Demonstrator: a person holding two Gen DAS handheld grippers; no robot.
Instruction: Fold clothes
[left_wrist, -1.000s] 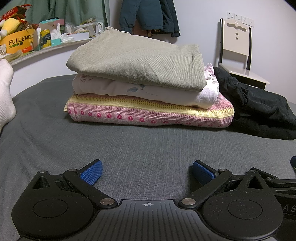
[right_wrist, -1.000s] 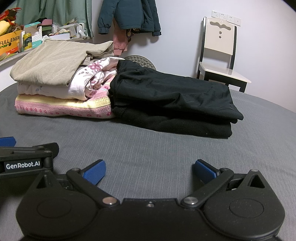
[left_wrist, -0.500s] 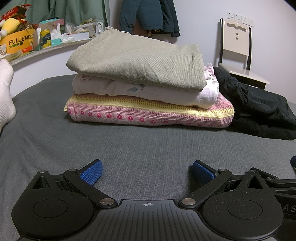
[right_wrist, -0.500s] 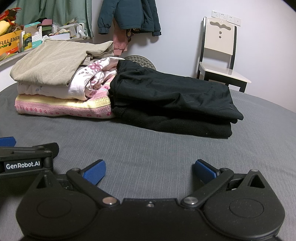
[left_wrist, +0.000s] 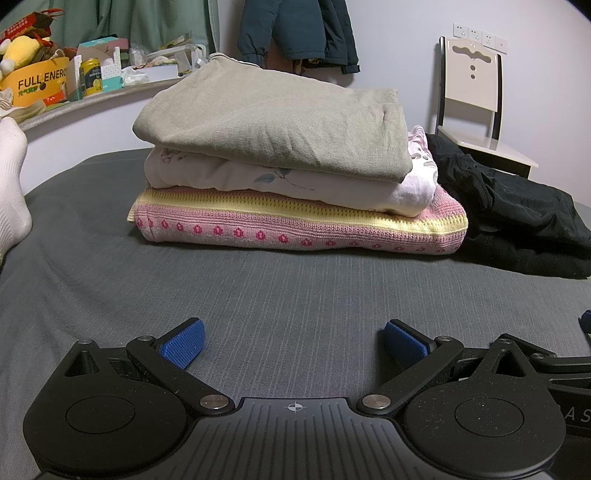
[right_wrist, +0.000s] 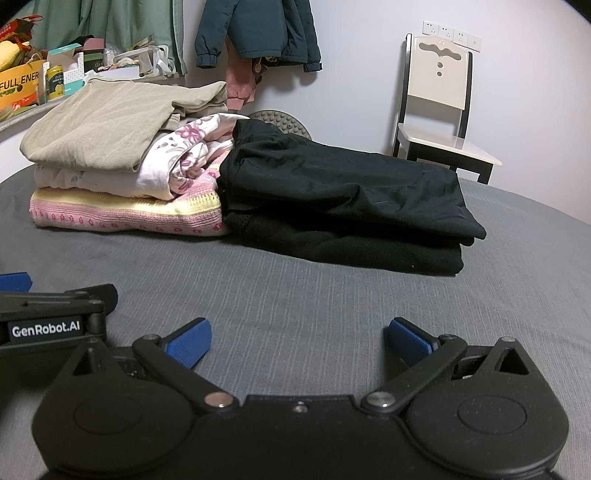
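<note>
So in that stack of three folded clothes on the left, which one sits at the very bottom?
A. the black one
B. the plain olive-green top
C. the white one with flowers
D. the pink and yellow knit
D: the pink and yellow knit lies directly on the grey bed cover, with the white floral garment on it and the olive-green top uppermost; the black clothes form a separate pile beside them.
</note>
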